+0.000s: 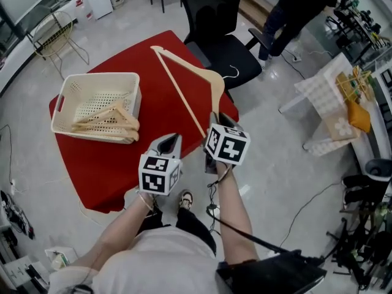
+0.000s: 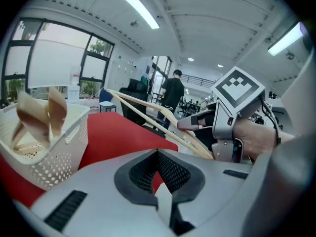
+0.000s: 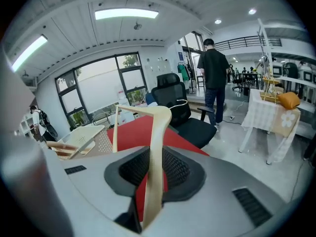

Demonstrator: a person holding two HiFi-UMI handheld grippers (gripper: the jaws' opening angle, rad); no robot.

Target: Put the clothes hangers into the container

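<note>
Pale wooden hanger [image 1: 213,81], metal hook, hangs tilted over the table [image 1: 122,176], one arm end clamped in the right gripper [image 1: 214,118]. Cream perforated basket [image 1: 98,76] stands on the table's left side and holds several hangers [image 1: 107,122].

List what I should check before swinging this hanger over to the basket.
1. Right tool gripping the hanger: ok, jaws closed on one wooden arm near its end.
2. Hanger off the red table: ok, it is held up in the air.
3. Grip firm enough for a swing: cannot tell; most of the hanger sticks out beyond the jaws.
4. Room in the basket: ok, the hangers inside lie along one side.
5. Left tool free: ok, nothing between its jaws.
</note>
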